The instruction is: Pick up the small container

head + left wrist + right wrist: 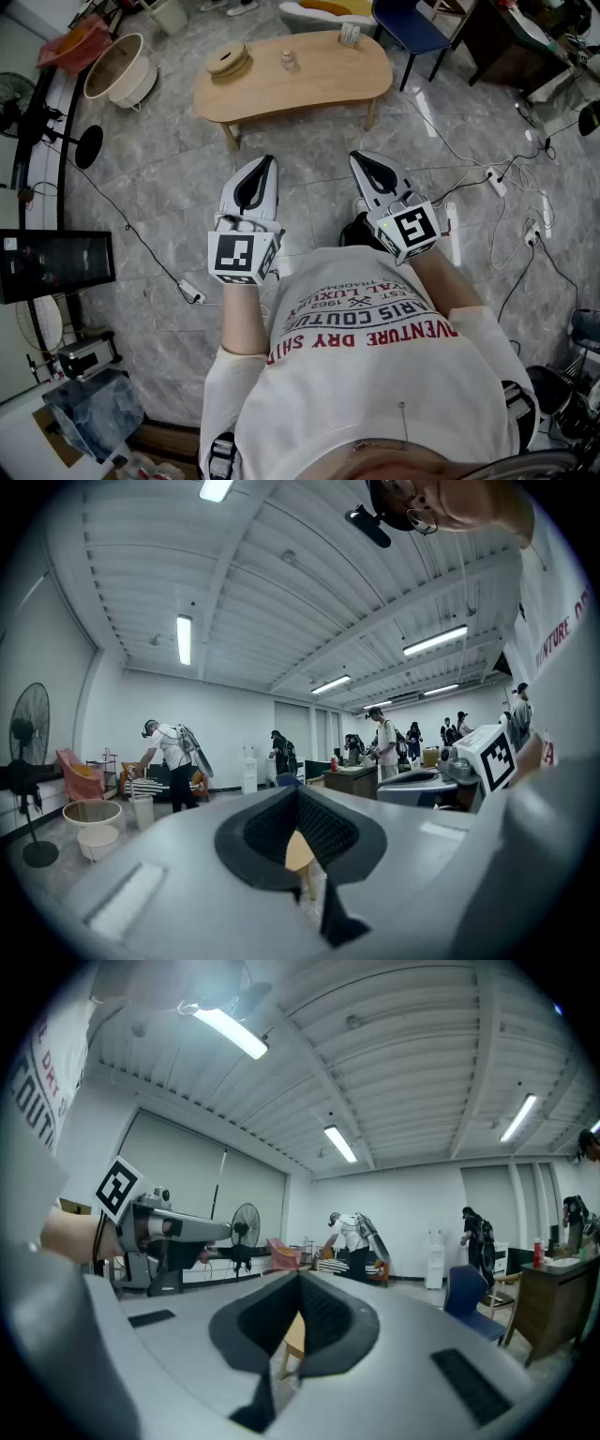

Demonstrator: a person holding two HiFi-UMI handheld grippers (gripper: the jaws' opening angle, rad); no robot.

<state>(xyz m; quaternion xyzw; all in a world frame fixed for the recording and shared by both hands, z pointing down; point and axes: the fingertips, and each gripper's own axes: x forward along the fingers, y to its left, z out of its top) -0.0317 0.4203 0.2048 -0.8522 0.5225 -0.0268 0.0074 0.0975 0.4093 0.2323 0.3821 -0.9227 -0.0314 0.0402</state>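
Observation:
The small container (289, 60), a little clear jar, stands on the low wooden table (309, 89) at the top of the head view, between a round wooden piece (228, 62) and a small box (350, 36). Both grippers are held level in front of the person's chest, well short of the table. The left gripper (270, 161) is shut and empty. The right gripper (356, 156) also has its jaws together with nothing in them. In each gripper view only a sliver of the wooden table (298, 852) (292, 1335) shows behind the closed jaws, left gripper (298, 794), right gripper (300, 1279).
Tiled floor lies between the person and the table. A white basin (117, 67) and a standing fan (89, 145) are at the left, a blue chair (410, 23) behind the table. Cables and power strips (495, 180) trail at the right. Several people stand far off (173, 757).

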